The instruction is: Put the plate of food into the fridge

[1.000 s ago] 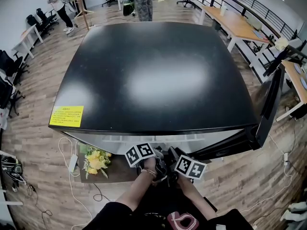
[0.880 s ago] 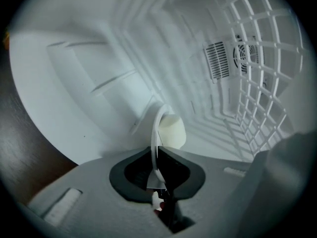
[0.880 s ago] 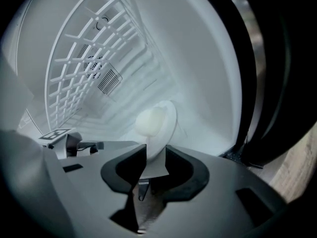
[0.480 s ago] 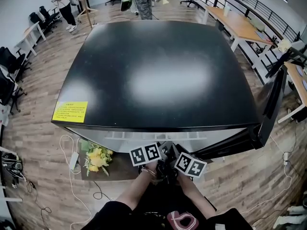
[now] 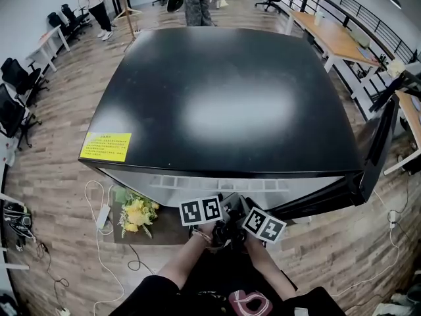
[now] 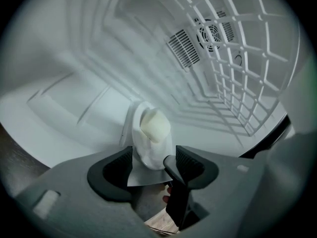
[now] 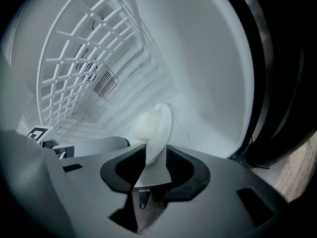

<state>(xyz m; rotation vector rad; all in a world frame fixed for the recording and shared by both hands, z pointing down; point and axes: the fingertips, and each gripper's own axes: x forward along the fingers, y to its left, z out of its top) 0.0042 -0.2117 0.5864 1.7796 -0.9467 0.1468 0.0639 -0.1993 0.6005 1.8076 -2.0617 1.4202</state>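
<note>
A white plate (image 6: 148, 150) with a pale lump of food (image 6: 155, 125) sits inside the white fridge. In the left gripper view its rim lies between the jaws of my left gripper (image 6: 153, 165), which are opening, with the pads standing off it. My right gripper (image 7: 154, 165) is shut on the plate's (image 7: 161, 133) rim, with the food (image 7: 145, 125) just beyond. In the head view only the marker cubes show, left (image 5: 200, 210) and right (image 5: 264, 225), below the front edge of the fridge's black top (image 5: 223, 97); the plate is hidden there.
The fridge door (image 5: 378, 150) stands open at the right. A white wire shelf (image 6: 237, 73) runs close above the plate, with a fan vent (image 6: 183, 48) on the back wall. Yellow flowers (image 5: 135, 216), a power strip (image 5: 104, 216) and cables lie on the floor at the left.
In the head view the left gripper's marker cube has shifted slightly right. The right cube has hardly moved. The view itself has drifted a little.
</note>
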